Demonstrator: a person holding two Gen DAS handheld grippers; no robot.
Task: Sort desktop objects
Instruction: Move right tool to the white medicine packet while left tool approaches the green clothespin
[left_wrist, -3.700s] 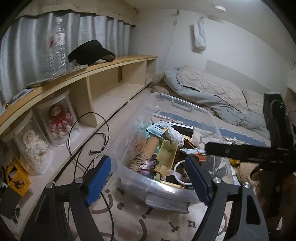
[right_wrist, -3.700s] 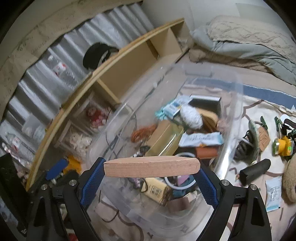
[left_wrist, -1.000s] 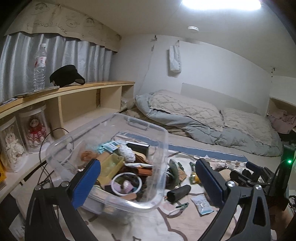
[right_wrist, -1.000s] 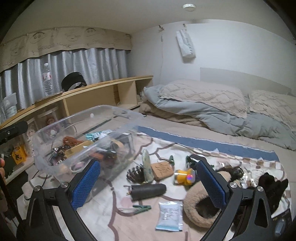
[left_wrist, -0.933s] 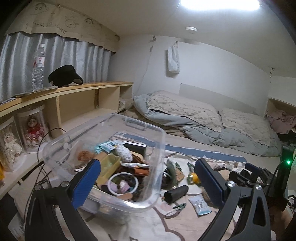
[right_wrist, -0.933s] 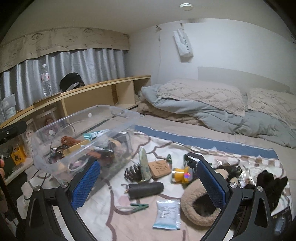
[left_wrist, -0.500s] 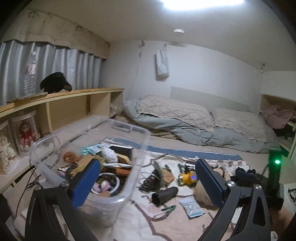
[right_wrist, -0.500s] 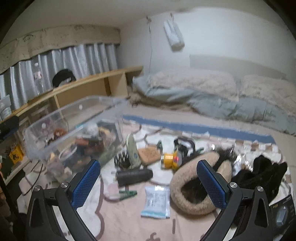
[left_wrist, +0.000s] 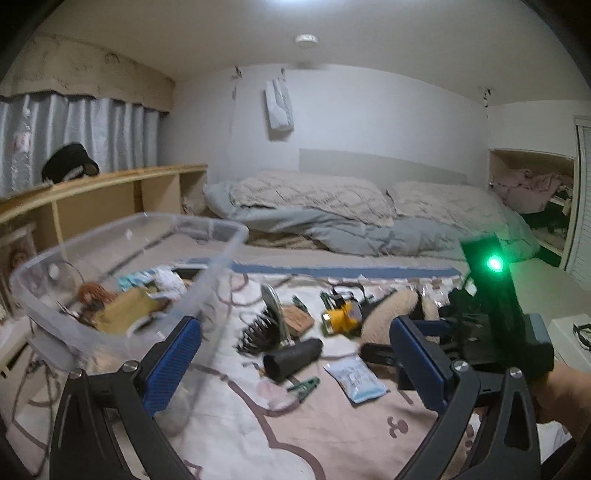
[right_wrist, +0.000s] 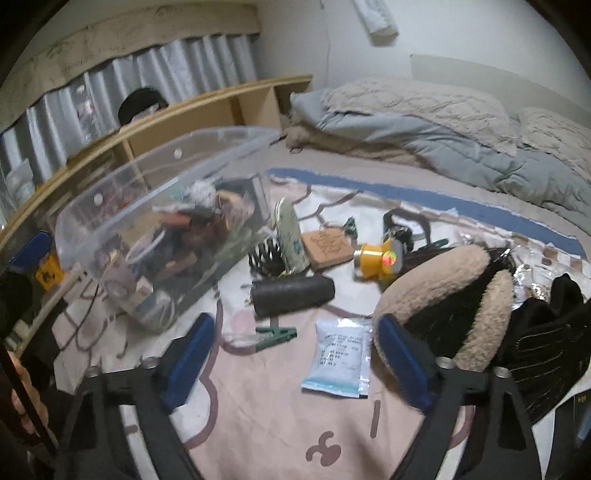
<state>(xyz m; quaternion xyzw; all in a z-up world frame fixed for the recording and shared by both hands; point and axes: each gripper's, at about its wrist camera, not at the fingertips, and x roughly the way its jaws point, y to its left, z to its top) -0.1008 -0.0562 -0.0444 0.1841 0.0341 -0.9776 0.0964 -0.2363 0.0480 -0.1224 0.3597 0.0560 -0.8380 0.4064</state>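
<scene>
Dim, cool indoor light from above. Heavy fisheye bending and black vignette at corners. Motion blur throughout, worst on clear bin (left_wrist: 122, 254). Green lamp (left_wrist: 494, 263) flaring brightly.

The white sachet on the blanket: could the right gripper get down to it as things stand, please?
Probably yes: the white sachet lies flat and uncovered just ahead of the right gripper, whose empty jaws are closing; only the green clip lies nearby.

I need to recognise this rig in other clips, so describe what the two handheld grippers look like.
Both the left gripper and the right gripper have black Y-shaped frames with silver bolts and two fingers faced with ribbed blue pads. From the left camera, the right one's black body carries a glowing green light. No sleeves show.
</scene>
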